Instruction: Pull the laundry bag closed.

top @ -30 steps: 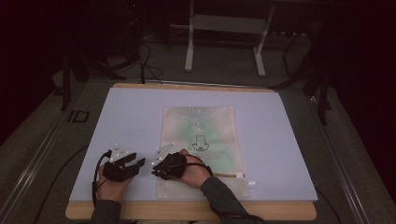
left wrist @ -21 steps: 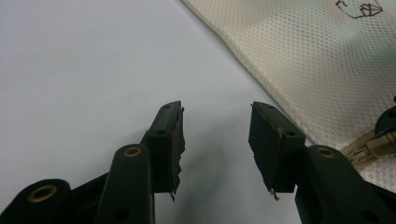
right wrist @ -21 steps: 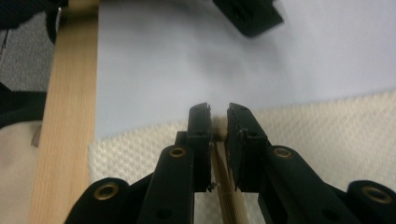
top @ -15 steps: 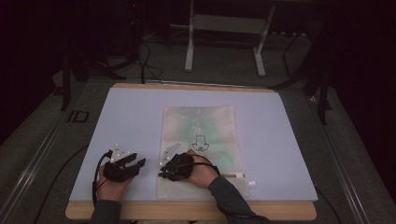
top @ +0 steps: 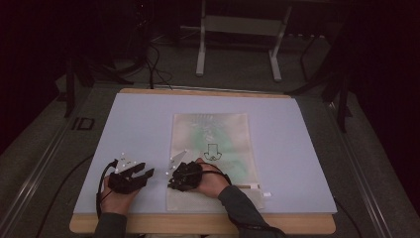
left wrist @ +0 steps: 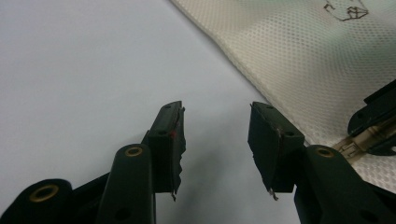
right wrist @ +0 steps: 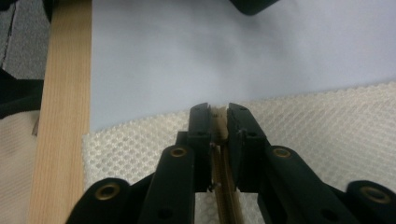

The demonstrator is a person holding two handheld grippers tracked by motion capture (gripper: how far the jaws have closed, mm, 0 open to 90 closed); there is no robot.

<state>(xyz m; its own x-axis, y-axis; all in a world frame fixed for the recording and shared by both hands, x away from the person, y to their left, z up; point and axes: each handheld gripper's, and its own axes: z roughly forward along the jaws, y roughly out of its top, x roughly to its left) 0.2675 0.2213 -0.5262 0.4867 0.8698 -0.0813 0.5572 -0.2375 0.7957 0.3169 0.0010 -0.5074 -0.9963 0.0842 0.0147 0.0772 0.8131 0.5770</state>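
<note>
Right claw [top: 174,179] hides the mesh bag's [top: 213,134] near-left part; its print perhaps illegible.

Left gripper [top: 144,173] low, jaws apart and empty, right gripper [top: 172,177] just beside it, jaws having just pinched closed

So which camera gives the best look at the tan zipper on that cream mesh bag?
The right gripper view: the tan zipper sits pinched between its jaws. The left gripper view catches its end; the high view shows it small.

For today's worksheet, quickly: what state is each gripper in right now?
Left gripper: open, nothing between its jaws, over the bare table.
Right gripper: shut on the zip strip of the mesh bag.
</note>
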